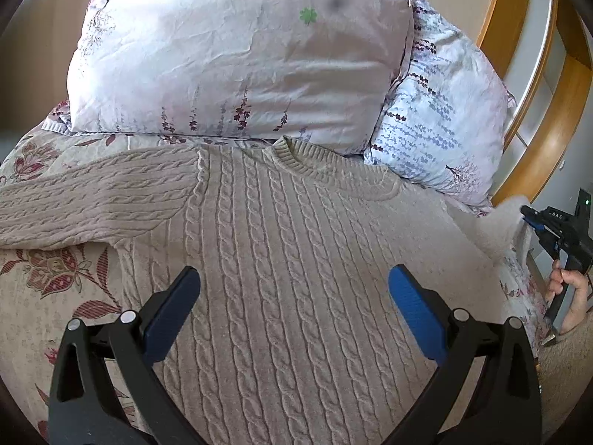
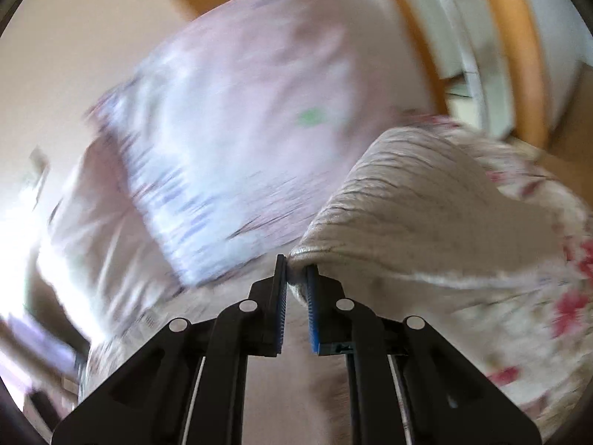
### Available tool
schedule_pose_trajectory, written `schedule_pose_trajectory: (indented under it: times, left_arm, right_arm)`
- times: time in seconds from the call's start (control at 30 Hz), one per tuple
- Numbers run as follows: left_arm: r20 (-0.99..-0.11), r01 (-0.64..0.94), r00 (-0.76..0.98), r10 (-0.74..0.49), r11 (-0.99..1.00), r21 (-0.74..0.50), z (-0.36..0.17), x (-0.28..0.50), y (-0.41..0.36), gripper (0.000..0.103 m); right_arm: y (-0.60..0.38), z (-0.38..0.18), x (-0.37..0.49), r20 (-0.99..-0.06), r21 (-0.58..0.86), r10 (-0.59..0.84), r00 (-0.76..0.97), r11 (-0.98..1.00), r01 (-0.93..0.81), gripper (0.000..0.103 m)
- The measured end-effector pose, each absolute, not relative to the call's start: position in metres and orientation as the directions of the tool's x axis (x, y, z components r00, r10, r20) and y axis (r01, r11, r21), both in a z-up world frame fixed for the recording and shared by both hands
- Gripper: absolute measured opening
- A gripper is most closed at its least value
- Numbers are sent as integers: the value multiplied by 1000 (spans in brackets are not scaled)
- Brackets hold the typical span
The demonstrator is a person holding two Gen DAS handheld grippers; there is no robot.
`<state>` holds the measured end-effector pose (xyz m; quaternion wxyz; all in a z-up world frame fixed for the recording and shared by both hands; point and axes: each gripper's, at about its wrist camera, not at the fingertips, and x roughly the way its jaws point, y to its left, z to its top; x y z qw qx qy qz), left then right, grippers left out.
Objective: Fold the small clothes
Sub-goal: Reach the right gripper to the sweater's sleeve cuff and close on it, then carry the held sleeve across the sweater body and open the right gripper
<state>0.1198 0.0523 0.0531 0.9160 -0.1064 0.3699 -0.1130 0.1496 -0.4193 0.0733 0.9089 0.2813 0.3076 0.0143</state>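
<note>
A beige cable-knit sweater (image 1: 289, 244) lies flat on the bed, neck toward the pillows, one sleeve (image 1: 92, 200) stretched out to the left. My left gripper (image 1: 294, 278) is open and empty just above the sweater's body. My right gripper (image 2: 296, 267) is shut on the cuff of the other sleeve (image 2: 426, 215) and holds it lifted off the bed; the right wrist view is blurred. The right gripper also shows in the left wrist view (image 1: 526, 213) at the far right, with the fuzzy sleeve end at its tips.
Two floral pillows (image 1: 237, 55) (image 1: 441, 111) lean at the head of the bed behind the sweater's neck. A floral bedspread (image 1: 48, 289) covers the bed. A curved wooden headboard (image 1: 545, 111) rises at the right.
</note>
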Motion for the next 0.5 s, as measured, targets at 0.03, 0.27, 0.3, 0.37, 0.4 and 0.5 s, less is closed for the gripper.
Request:
schedule_pose_trajectory:
  times: [0.03, 0.27, 0.3, 0.37, 0.4, 0.5]
  left_arm:
    - [-654, 128, 700, -287, 951, -280, 53, 120, 52, 101]
    - [-651, 143, 696, -302, 947, -287, 54, 116, 48, 101]
    - [-648, 148, 698, -307, 946, -288, 55, 115, 48, 101]
    - [-640, 158, 705, -306, 947, -280, 57, 112, 47, 101]
    - [-639, 161, 707, -304, 948, -273, 58, 112, 47, 101]
    - [-635, 174, 709, -309, 948, -266, 58, 112, 45, 101]
  right_arm:
    - [-405, 69, 153, -557, 517, 237, 796, 849, 108, 11]
    - [-318, 6, 179, -715, 477, 373, 591, 879, 23, 12]
    - [-315, 1, 180, -729, 479, 375, 573, 877, 35, 13]
    - [-317, 2, 173, -717, 512, 402, 570, 858, 38, 34]
    - [-320, 6, 165, -706, 534, 419, 570, 844, 41, 45]
    - [-353, 25, 140, -638, 616, 436, 635, 783, 82, 67]
